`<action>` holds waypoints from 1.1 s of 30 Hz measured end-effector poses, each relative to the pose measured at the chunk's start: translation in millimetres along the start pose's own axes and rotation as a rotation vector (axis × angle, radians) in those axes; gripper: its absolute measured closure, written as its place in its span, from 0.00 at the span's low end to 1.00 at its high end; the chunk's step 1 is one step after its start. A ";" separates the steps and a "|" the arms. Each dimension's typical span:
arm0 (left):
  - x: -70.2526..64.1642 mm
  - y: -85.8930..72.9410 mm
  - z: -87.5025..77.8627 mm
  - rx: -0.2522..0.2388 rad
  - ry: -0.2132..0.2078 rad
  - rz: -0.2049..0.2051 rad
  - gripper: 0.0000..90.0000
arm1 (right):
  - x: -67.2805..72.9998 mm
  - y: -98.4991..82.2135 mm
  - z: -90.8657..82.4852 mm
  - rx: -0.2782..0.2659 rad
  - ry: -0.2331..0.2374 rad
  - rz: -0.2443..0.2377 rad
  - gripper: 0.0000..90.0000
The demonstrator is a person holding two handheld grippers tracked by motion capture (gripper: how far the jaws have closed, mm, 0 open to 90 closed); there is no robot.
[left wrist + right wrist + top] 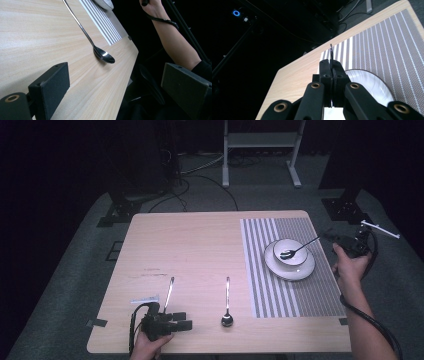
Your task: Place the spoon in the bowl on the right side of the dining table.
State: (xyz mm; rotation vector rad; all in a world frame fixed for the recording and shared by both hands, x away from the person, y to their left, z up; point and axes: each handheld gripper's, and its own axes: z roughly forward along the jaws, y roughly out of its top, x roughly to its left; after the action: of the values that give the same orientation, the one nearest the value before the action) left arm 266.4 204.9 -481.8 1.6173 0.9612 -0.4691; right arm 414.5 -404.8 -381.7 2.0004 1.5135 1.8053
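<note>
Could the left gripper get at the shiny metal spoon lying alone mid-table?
Probably yes. The left gripper sits near the table's front edge with its jaws open, and the shiny metal spoon lies just beyond them on bare wood, nothing between. The second utensil lies off to the side, out of the way.

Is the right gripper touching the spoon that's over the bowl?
Touching. In the right gripper view the right gripper has its jaws pressed together on the spoon handle, whose thin edge pokes out above the tips.
</note>
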 end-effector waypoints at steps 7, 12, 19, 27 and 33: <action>0.0 0.2 0.2 0.000 -0.001 0.001 0.08 | -5.8 -2.6 1.0 -0.001 -0.024 -0.003 0.98; 0.0 0.3 0.3 -0.002 -0.003 0.001 0.08 | -11.2 -4.0 2.1 -0.004 -0.038 0.000 0.99; -0.1 0.6 -0.4 -0.004 -0.003 0.002 0.08 | -19.4 -6.6 4.5 0.001 -0.054 0.013 0.98; -0.2 0.3 -0.5 -0.003 -0.002 -0.002 0.08 | -24.9 -11.7 9.8 0.012 -0.055 0.019 0.98; 0.0 0.0 -0.3 -0.001 -0.001 -0.002 0.08 | -28.8 -14.7 12.4 0.027 -0.052 0.023 0.98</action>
State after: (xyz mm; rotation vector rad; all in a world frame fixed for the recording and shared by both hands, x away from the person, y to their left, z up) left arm 266.4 205.2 -481.7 1.6155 0.9623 -0.4701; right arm 419.9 -409.6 -415.5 2.0684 1.5141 1.7362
